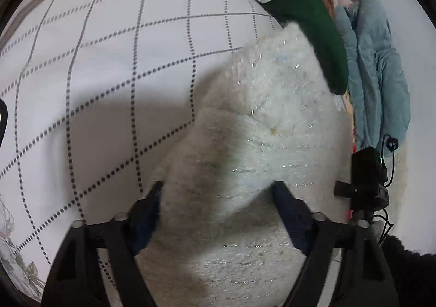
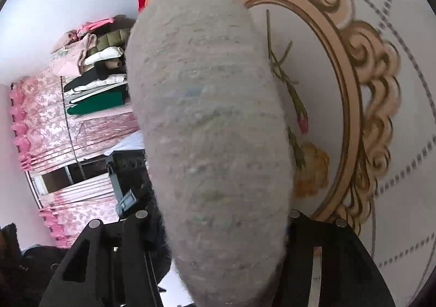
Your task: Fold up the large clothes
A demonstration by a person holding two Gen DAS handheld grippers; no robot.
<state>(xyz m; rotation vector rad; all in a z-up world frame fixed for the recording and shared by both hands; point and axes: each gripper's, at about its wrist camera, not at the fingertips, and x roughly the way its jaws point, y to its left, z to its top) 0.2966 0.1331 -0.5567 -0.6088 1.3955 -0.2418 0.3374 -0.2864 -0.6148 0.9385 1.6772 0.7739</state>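
Observation:
A fluffy white sweater with shiny threads lies on the bed's white checked sheet. My left gripper is over its near end, fingers wide apart with the fabric bulging up between them. In the right wrist view the same sweater hangs up close, filling the middle. My right gripper has it between its jaws, which it hides; it looks lifted above the sheet.
A green sleeve with striped cuff lies over the sweater's far end. A blue garment lies beyond it. The sheet has a gold ornate print. Stacked folded clothes and pink curtains are at left.

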